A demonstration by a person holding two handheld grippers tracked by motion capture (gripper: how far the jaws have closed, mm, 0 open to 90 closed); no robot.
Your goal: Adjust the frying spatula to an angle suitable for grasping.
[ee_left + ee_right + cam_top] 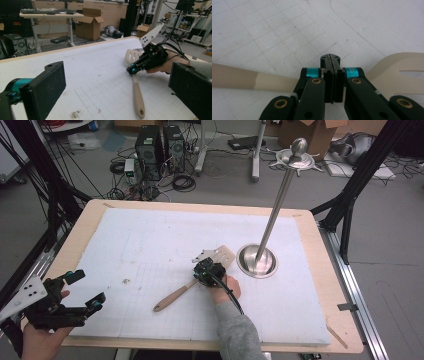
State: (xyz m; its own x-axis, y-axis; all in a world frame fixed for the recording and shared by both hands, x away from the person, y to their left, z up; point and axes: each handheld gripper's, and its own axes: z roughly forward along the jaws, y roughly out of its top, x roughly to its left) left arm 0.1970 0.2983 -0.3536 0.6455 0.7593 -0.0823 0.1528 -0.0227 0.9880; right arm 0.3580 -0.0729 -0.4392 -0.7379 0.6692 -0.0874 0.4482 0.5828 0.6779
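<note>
Near the surface (320, 270) centre, my right tongs (204, 270) were together above one spatula (186, 289); left tongs (85, 290), apart, had free room by the near-left edge.

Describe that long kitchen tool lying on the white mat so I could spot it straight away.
Start at the tall metal post standing on its round base near the right of the white mat. Just left of that base lies a spatula, with the right gripper over its neck. It has a pale slotted blade and a tan wooden handle with a hole at the end.
</note>
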